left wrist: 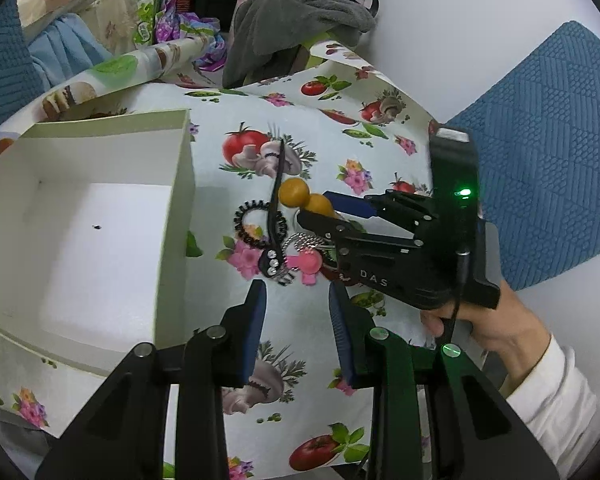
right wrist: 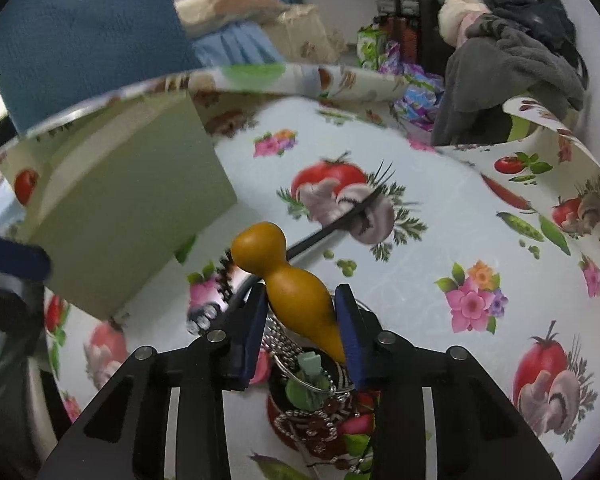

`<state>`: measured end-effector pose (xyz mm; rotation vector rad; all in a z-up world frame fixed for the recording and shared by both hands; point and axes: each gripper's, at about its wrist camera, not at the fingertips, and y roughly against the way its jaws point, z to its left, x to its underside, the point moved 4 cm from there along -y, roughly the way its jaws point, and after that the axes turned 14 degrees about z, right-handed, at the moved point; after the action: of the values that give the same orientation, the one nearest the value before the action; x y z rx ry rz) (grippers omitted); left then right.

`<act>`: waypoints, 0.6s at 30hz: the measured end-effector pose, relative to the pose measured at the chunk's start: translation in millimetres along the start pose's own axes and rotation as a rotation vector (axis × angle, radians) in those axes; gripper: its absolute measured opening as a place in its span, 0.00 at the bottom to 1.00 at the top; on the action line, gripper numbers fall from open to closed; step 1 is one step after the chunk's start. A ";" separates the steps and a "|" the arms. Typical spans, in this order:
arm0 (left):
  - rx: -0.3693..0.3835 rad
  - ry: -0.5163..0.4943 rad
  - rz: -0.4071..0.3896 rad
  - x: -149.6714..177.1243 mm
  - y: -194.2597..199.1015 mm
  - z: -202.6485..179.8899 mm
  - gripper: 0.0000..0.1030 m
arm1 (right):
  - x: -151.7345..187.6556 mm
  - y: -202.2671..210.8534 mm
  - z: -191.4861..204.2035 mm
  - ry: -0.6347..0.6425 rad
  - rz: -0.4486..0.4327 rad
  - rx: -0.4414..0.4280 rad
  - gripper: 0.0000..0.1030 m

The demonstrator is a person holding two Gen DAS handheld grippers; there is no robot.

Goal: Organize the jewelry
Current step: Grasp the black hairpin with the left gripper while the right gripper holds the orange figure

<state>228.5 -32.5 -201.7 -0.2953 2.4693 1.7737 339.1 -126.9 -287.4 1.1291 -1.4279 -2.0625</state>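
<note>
A yellow gourd-shaped ornament (right wrist: 288, 280) sits between the blue pads of my right gripper (right wrist: 300, 294), which is shut on its narrow lower half. The left wrist view shows that gripper (left wrist: 316, 206) coming in from the right, the gourd (left wrist: 294, 193) sticking out of it. Under it lies a heap of jewellery: a black hair clip with rhinestones (left wrist: 277, 196), a black spiral hair tie (left wrist: 247, 222), a silver chain (left wrist: 306, 242), a pink charm (left wrist: 309, 265) and a green charm (right wrist: 311, 366). My left gripper (left wrist: 297, 294) hovers open just short of the heap, holding nothing.
An open white box (left wrist: 174, 208) stands left of the heap, its pale green outer side (right wrist: 140, 220) close to the right gripper. Grey clothes (left wrist: 300, 12) and bags pile up at the back. The printed tablecloth (left wrist: 380, 92) curls up at the far right. A blue cushion (left wrist: 548, 152) is at the right.
</note>
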 end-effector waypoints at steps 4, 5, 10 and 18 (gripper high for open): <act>-0.011 -0.002 -0.011 -6.4 -3.0 -4.0 0.32 | -1.6 19.4 -2.2 -0.070 -0.070 -0.012 0.31; -0.016 -0.008 -0.012 -8.6 -4.4 -5.3 0.32 | -1.2 24.1 -4.4 -0.093 -0.081 -0.009 0.31; -0.014 -0.016 -0.007 -21.6 -16.2 -9.0 0.32 | 11.3 42.4 -19.5 -0.239 -0.110 0.003 0.31; -0.039 -0.048 0.021 -47.0 -41.3 -13.2 0.32 | 50.6 44.9 -38.7 -0.397 -0.027 0.107 0.31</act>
<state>283.6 -52.7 -227.2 -0.2282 2.4166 1.8171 333.6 -203.3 -272.8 0.8067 -1.7283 -2.3477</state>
